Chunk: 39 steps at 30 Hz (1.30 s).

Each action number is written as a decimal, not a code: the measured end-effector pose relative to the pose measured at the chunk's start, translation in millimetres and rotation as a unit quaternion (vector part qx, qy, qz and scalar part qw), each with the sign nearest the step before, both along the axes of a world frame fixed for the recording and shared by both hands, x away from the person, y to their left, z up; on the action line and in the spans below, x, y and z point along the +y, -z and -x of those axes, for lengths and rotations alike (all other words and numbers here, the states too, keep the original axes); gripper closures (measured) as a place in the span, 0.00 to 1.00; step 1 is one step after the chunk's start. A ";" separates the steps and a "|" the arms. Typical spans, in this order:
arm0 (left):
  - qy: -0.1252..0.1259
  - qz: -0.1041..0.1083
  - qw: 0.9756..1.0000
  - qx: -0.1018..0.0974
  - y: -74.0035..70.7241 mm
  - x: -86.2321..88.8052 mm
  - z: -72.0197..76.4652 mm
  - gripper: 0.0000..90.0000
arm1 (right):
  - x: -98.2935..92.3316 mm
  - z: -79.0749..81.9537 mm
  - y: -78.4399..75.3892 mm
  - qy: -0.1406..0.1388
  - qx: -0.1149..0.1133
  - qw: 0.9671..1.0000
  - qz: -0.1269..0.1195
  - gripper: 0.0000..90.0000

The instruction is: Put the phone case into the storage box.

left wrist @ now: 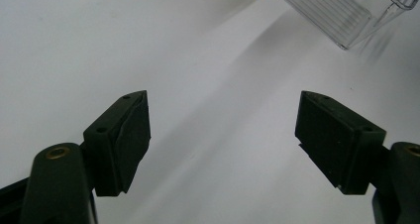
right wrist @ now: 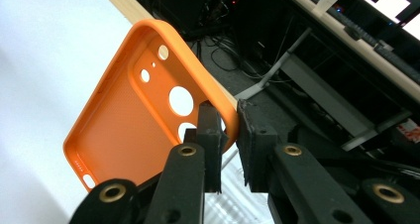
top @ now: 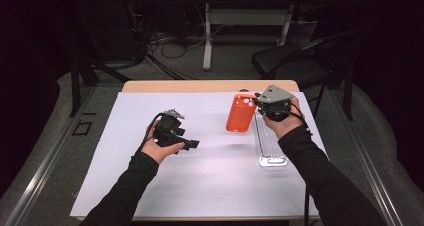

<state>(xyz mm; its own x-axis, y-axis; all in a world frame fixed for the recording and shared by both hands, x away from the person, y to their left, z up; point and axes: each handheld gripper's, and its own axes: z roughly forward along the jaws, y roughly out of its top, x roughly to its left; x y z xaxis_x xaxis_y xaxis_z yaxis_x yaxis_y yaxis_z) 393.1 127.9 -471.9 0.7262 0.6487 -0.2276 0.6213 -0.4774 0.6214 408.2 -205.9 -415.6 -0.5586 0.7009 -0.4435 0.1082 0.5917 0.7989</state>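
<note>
Right tool [top: 260, 102] is clamped on the rim of an orange phone case [top: 240, 113], its two black jaws pinching the case edge beside the camera cut-outs, as the right gripper view shows [right wrist: 148, 120]. No brand or writing can be read on the case; its inner face is plain, with round holes near the gripped end. The case hangs lifted off the worktop [top: 210, 186], tilted, on the right half of the white sheet and toward the far edge. The right hand [top: 282, 122] holds its tool from the near side, forearm in a dark sleeve running in from the lower right, with the grey three-cornered plate facing up.

Just right of the case and under that hand, a clear ribbed plastic tray [top: 270, 146] lies lengthwise on the sheet; it carries no legible label.

Left tool [top: 192, 144] has its jaws standing wide apart with nothing between them; the left gripper view looks past them at bare white sheet, with a corner of the clear tray [left wrist: 337, 11] farther off. The left hand [top: 162, 143] cups its tool left of centre, wrist bent so the jaws point rightward across the worktop, well apart from the case.
</note>
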 end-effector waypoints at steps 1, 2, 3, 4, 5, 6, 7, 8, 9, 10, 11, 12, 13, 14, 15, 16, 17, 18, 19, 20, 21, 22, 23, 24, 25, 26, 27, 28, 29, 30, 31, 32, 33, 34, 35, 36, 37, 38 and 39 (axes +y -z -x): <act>0.001 0.000 1.000 0.000 0.0 0.4 0.0 0.24 | -1.3 -0.9 -0.9 0.000 -0.002 1.000 0.002 0.90; 0.000 0.000 1.000 0.000 0.1 0.6 0.1 0.24 | -2.8 -1.9 -1.7 0.000 -0.003 1.000 0.005 0.90; 0.001 0.001 1.000 0.000 0.2 0.9 0.2 0.24 | -4.4 -2.9 -2.6 0.000 -0.007 1.000 0.007 0.90; 0.000 0.001 1.000 -0.001 0.2 1.1 0.3 0.24 | -6.2 -3.9 -3.5 0.001 -0.008 1.000 0.007 0.90; -0.002 0.002 1.000 0.000 0.2 1.3 0.4 0.24 | -8.0 -4.7 -4.6 0.002 -0.008 1.000 0.007 0.90; -0.003 0.003 1.000 0.000 0.1 1.5 0.4 0.24 | -9.6 -5.6 -5.4 0.004 -0.010 1.000 0.007 0.90; -0.003 0.004 1.000 -0.001 0.0 1.8 0.4 0.24 | -11.3 -6.4 -6.3 0.006 -0.012 1.000 0.008 0.90; -0.004 0.004 1.000 -0.002 -0.3 2.1 0.6 0.24 | -12.7 -7.1 -7.1 0.008 -0.014 1.000 0.008 0.90; -0.004 0.005 1.000 -0.002 -0.4 2.3 0.7 0.24 | -14.3 -8.0 -8.0 0.011 -0.017 1.000 0.010 0.90; -0.003 0.005 1.000 -0.002 -0.6 2.6 0.7 0.24 | -15.3 -8.6 -8.5 0.012 -0.018 1.000 0.011 0.90; -0.003 0.005 1.000 -0.002 -1.0 3.0 0.9 0.24 | -16.7 -9.2 -9.2 0.013 -0.019 1.000 0.012 0.90; -0.004 0.006 1.000 -0.003 -1.3 3.3 1.0 0.24 | -17.8 -9.8 -9.5 0.014 -0.020 1.000 0.011 0.90; -0.004 0.007 1.000 -0.003 -1.5 3.5 1.1 0.24 | -18.8 -10.3 -9.9 0.015 -0.020 1.000 0.012 0.90; -0.004 0.008 1.000 -0.003 -1.7 3.8 1.2 0.24 | -19.9 -11.0 -10.3 0.016 -0.021 1.000 0.013 0.90; -0.004 0.008 1.000 -0.003 -1.8 4.1 1.1 0.24 | -21.4 -11.6 -11.2 0.017 -0.021 1.000 0.013 0.90; -0.005 0.008 1.000 -0.002 -1.8 4.2 1.2 0.24 | -22.0 -12.0 -11.5 0.018 -0.023 0.999 0.013 0.90; -0.005 0.008 1.000 -0.003 -1.7 4.3 1.3 0.24 | -23.1 -12.4 -12.4 0.019 -0.023 0.999 0.012 0.90; -0.004 0.008 1.000 -0.003 -1.5 4.5 1.2 0.24 | -24.4 -12.8 -13.2 0.021 -0.023 0.999 0.011 0.90; -0.004 0.007 1.000 -0.003 -1.3 4.7 1.2 0.24 | -25.2 -13.3 -13.8 0.021 -0.025 0.999 0.011 0.90; -0.004 0.007 1.000 -0.003 -1.2 4.8 1.3 0.24 | -26.4 -13.5 -14.7 0.022 -0.025 0.999 0.010 0.90; -0.005 0.007 1.000 -0.002 -1.1 4.8 1.3 0.24 | -27.5 -13.5 -15.7 0.024 -0.025 0.999 0.009 0.90; -0.004 0.007 1.000 -0.002 -1.0 4.9 1.2 0.24 | -28.6 -13.9 -16.3 0.025 -0.027 0.999 0.009 0.90; -0.004 0.007 1.000 -0.002 -1.0 4.9 1.3 0.24 | -29.7 -14.1 -17.1 0.027 -0.027 0.999 0.009 0.90; -0.005 0.008 1.000 -0.002 -1.0 4.9 1.3 0.24 | -31.0 -14.2 -17.8 0.028 -0.027 0.999 0.011 0.90; -0.004 0.007 1.000 -0.003 -1.1 4.9 1.4 0.24 | -32.0 -14.4 -18.3 0.029 -0.028 0.999 0.011 0.90; -0.005 0.008 1.000 -0.003 -1.2 4.8 1.6 0.24 | -33.2 -14.3 -19.0 0.031 -0.028 0.999 0.010 0.90; -0.004 0.007 1.000 -0.002 -1.2 4.7 1.7 0.24 | -34.5 -14.4 -19.6 0.032 -0.030 0.999 0.011 0.90; -0.004 0.007 1.000 -0.003 -1.1 4.6 1.8 0.24 | -35.7 -14.3 -20.1 0.034 -0.031 0.999 0.011 0.90; -0.004 0.007 1.000 -0.002 -1.1 4.5 1.8 0.24 | -36.7 -14.1 -20.5 0.036 -0.031 0.999 0.012 0.90; -0.004 0.007 1.000 -0.002 -1.0 4.6 1.7 0.24 | -38.0 -14.2 -20.9 0.036 -0.031 0.999 0.013 0.90; -0.004 0.007 1.000 -0.003 -1.0 4.6 1.6 0.24 | -39.4 -14.4 -21.5 0.038 -0.032 0.999 0.014 0.90; -0.005 0.008 1.000 -0.003 -0.9 4.6 1.6 0.24 | -40.6 -14.5 -21.7 0.039 -0.033 0.999 0.014 0.90; -0.005 0.008 1.000 -0.002 -0.8 4.6 1.5 0.24 | -41.8 -14.5 -22.2 0.041 -0.033 0.998 0.014 0.90; -0.004 0.007 1.000 -0.002 -0.8 4.5 1.5 0.24 | -43.1 -14.6 -22.3 0.043 -0.034 0.998 0.014 0.90; -0.004 0.007 1.000 -0.002 -0.5 4.4 1.3 0.24 | -44.5 -14.8 -22.5 0.044 -0.035 0.998 0.016 0.90; -0.004 0.007 1.000 -0.001 -0.3 4.3 1.1 0.24 | -45.6 -14.8 -22.3 0.046 -0.036 0.998 0.018 0.90; -0.004 0.007 1.000 -0.002 -0.1 4.3 0.8 0.24 | -46.8 -14.9 -22.2 0.047 -0.036 0.998 0.020 0.90; -0.003 0.007 1.000 -0.001 0.3 3.9 0.5 0.24 | -48.2 -14.8 -22.1 0.048 -0.035 0.998 0.022 0.90; -0.003 0.008 1.000 0.000 0.6 3.6 0.5 0.24 | -49.9 -14.9 -22.0 0.051 -0.037 0.998 0.023 0.90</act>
